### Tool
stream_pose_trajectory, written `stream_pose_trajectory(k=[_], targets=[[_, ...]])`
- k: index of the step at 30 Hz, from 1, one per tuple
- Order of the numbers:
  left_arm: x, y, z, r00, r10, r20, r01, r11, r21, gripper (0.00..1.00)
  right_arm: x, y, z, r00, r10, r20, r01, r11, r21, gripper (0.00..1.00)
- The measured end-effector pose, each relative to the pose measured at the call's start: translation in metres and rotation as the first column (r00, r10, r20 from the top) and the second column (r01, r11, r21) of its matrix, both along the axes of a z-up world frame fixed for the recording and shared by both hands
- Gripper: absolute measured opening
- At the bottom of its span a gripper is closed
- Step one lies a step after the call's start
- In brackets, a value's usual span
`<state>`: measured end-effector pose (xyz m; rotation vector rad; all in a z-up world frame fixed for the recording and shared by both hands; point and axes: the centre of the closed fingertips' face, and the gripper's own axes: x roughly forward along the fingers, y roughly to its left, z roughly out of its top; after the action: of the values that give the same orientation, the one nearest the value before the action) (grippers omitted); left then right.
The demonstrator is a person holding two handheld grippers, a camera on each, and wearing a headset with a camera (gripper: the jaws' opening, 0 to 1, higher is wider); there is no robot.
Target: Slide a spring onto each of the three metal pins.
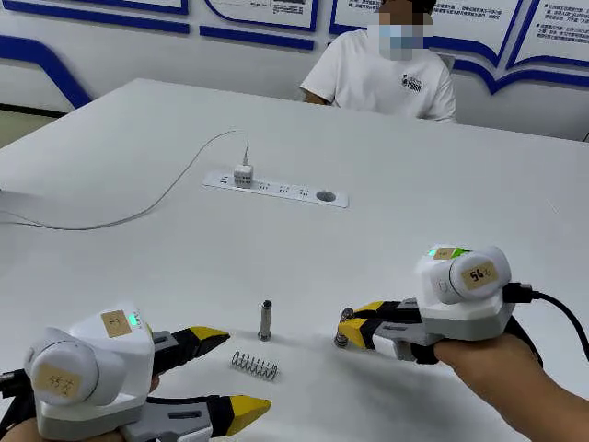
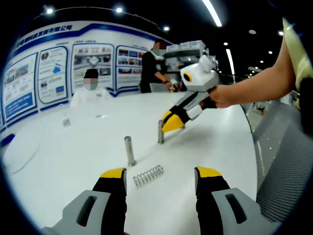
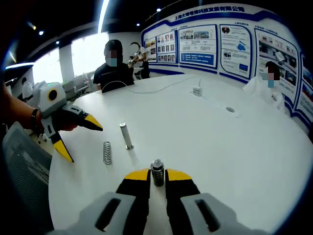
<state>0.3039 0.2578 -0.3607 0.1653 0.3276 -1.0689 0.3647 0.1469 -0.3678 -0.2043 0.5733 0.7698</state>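
though loose, silvery coiled spring (image 1: 254,366)

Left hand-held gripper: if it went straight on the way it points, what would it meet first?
Most likely the small coiled metal spring lying on the white table, just ahead between its open jaws; the bare upright metal pin stands beyond it.

White counter (image 1: 386,249) was smooth and matt, grey upright metal pin (image 1: 266,319) had a satin sheen, silvery coiled wire spring (image 1: 254,365) glinted, spring-sleeved metal pin (image 3: 157,172) looked ribbed and shiny, left tool (image 1: 247,370) and right tool (image 1: 345,329) wore semi-gloss white plastic shells, matt yellow tips.
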Motion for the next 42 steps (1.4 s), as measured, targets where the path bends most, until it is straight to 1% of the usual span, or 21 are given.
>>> stream_pose_trajectory(k=[12,18,26,37,42], targets=[[0.001,0.001,0.001,1.0,0.002,0.004,-0.002,1.0,0.0,0.57,-0.01,-0.007,-0.007,1.0,-0.015,-0.017,0.015,1.0,0.004,0.14],[0.002,0.0,0.001,1.0,0.001,0.006,-0.001,1.0,-0.002,0.57,-0.018,-0.005,-0.007,1.0,-0.009,-0.019,0.009,1.0,0.008,0.14],[0.002,0.001,0.001,1.0,0.002,0.007,-0.002,1.0,-0.002,0.57,-0.028,0.01,-0.006,1.0,0.026,-0.018,-0.025,0.999,0.02,0.14],[0.002,0.002,0.001,1.0,0.002,0.006,-0.002,1.0,0.002,0.57,-0.036,0.029,-0.006,0.997,0.075,-0.022,-0.074,0.997,0.034,0.15],[0.001,0.001,0.001,1.0,-0.001,0.006,0.001,1.0,0.003,0.57,-0.04,0.041,-0.007,0.993,0.117,-0.02,-0.116,0.992,0.039,0.16]])
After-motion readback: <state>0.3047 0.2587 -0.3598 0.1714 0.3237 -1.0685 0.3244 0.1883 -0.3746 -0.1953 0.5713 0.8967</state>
